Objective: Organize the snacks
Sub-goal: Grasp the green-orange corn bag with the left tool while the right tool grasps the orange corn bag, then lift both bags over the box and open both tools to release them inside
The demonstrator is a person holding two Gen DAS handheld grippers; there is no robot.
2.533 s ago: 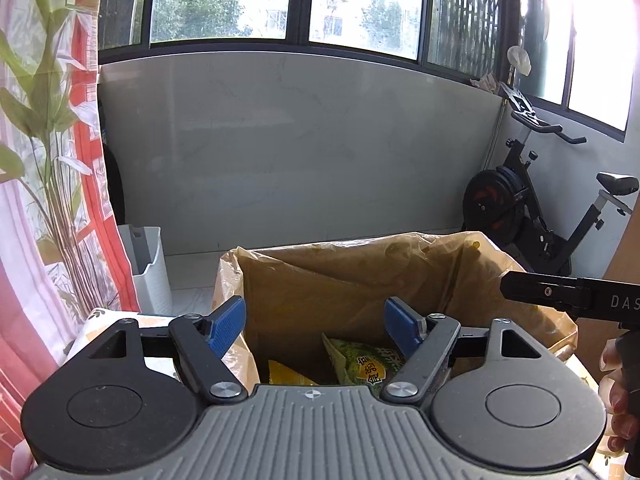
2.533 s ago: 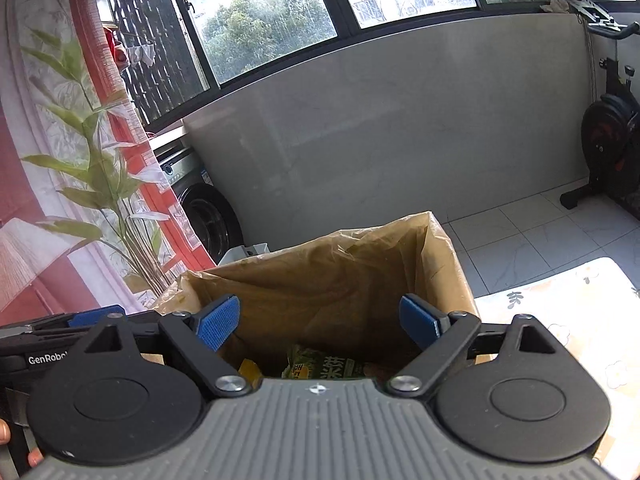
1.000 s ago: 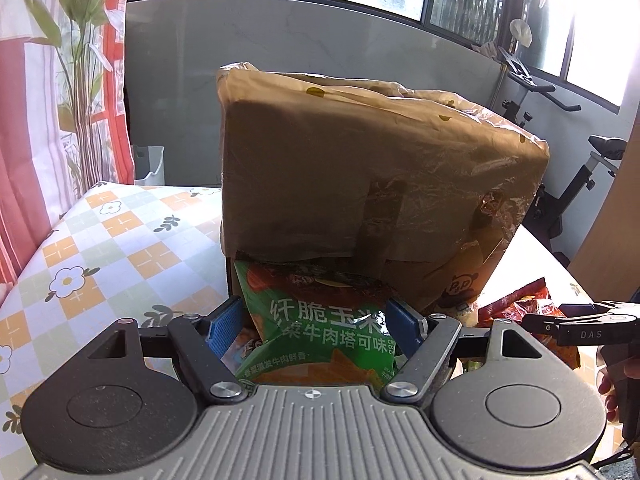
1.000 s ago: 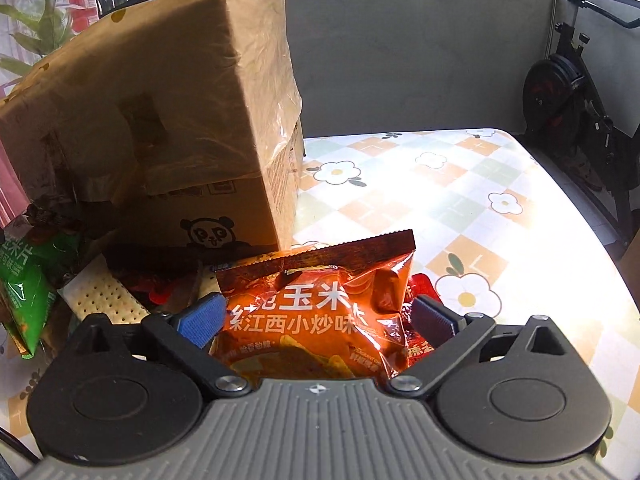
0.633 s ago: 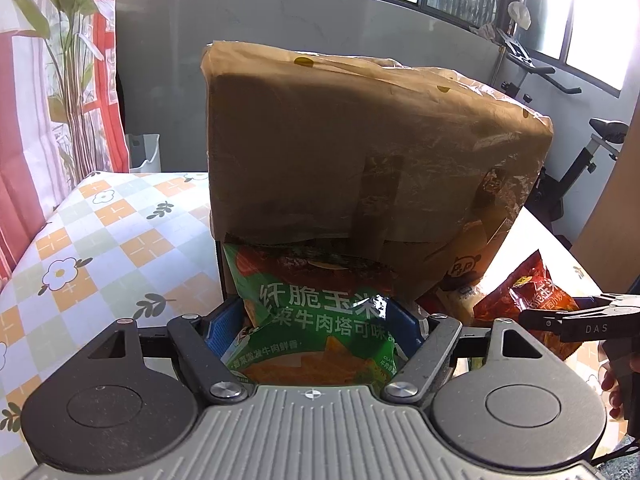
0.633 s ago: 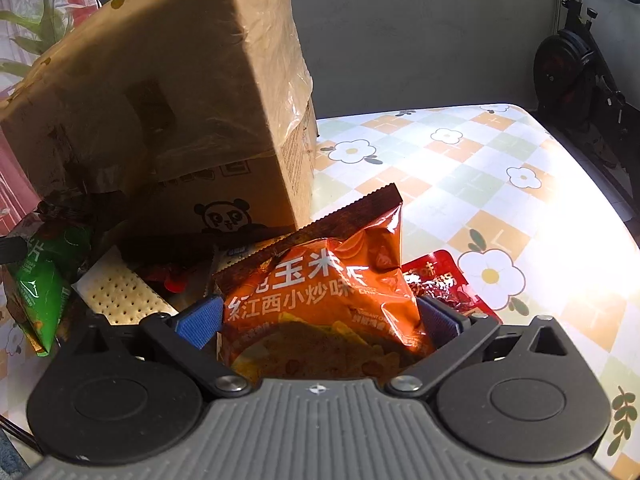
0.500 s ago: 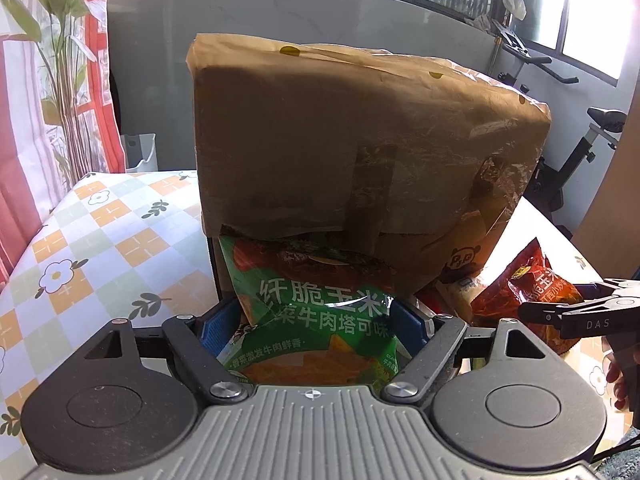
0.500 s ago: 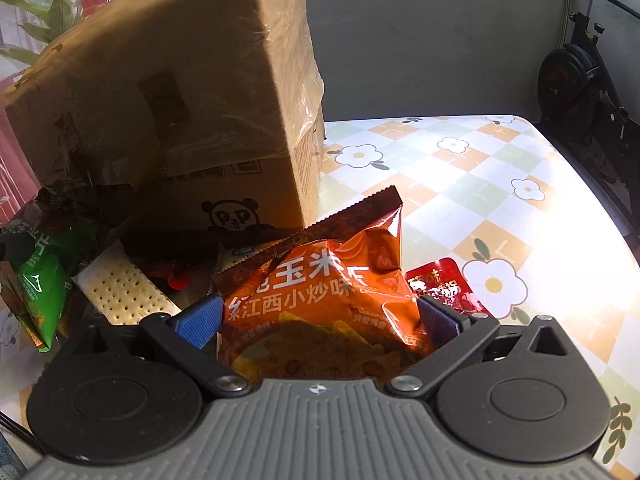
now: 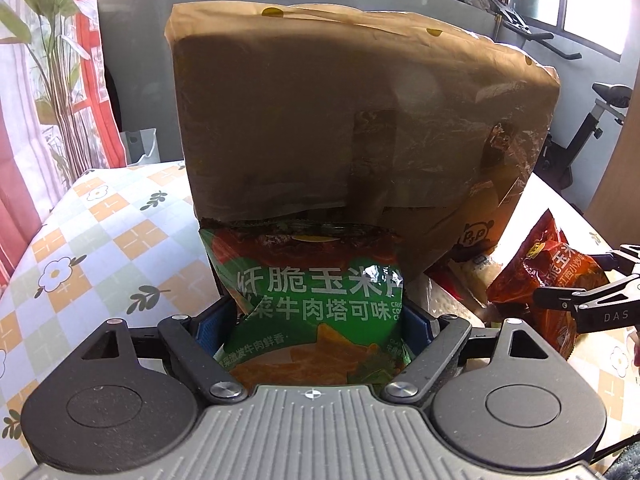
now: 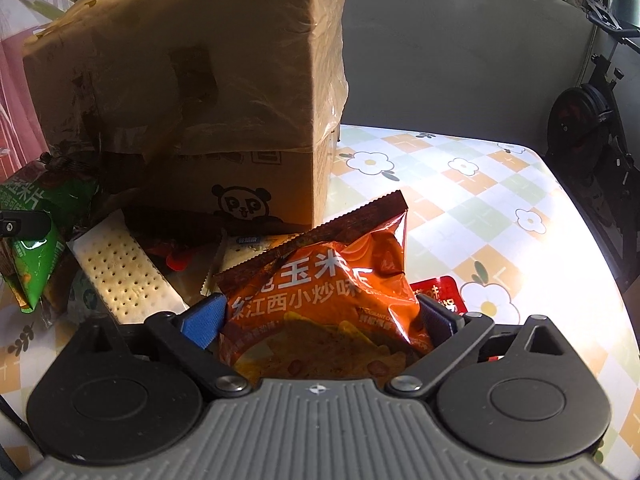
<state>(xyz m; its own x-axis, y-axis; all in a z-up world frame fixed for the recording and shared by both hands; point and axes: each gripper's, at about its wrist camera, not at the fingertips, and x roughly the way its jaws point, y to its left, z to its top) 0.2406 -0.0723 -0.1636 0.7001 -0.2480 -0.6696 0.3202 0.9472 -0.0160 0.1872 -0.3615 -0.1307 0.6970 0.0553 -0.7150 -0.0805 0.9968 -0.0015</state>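
My left gripper (image 9: 312,322) is shut on a green corn-chip bag (image 9: 312,300) and holds it up in front of the tall cardboard box (image 9: 360,120) lined with a brown plastic bag. My right gripper (image 10: 320,318) is shut on an orange-red corn-chip bag (image 10: 332,292), lifted off the table to the right of the box (image 10: 192,92). The orange bag also shows at the right of the left wrist view (image 9: 548,276), and the green bag at the left of the right wrist view (image 10: 32,240).
A cracker pack (image 10: 124,276), a small red packet (image 10: 436,294) and other small snack packs lie on the flower-pattern tablecloth (image 10: 460,200) at the box's foot. An exercise bike (image 10: 592,108) stands beyond the table's right edge.
Both grippers came down from above the box's opening, closed on the two chip bags and have lifted them a little off the table.
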